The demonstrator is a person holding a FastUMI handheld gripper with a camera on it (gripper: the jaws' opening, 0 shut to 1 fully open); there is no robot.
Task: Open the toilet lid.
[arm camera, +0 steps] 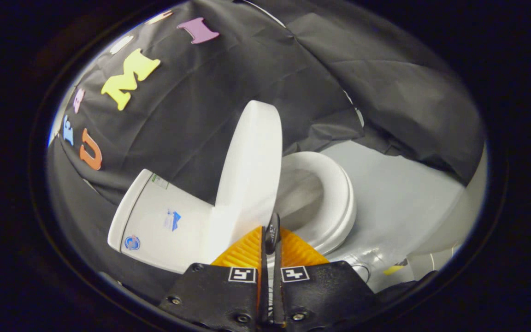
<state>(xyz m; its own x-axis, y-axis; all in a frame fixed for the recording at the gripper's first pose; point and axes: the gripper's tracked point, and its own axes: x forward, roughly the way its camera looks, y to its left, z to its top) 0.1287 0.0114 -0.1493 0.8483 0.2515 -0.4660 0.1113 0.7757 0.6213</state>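
Observation:
A white toilet appears tilted sideways in this view. Its lid [249,170] stands raised, nearly upright, between the tank [155,221] and the seat ring [339,198]. The open bowl [300,196] shows inside the ring. My gripper [272,230] is shut, its two fingers pressed together with only a thin slit between them. The tips sit right at the lid's near edge, on the bowl side, and I cannot tell whether they touch it. Nothing is held between the fingers.
Black cloth wall [210,92] hangs behind the tank and drapes down beyond the seat. A pale grey floor [399,198] spreads past the bowl. A small yellow scrap [393,269] lies on the floor near a white rounded object [459,226].

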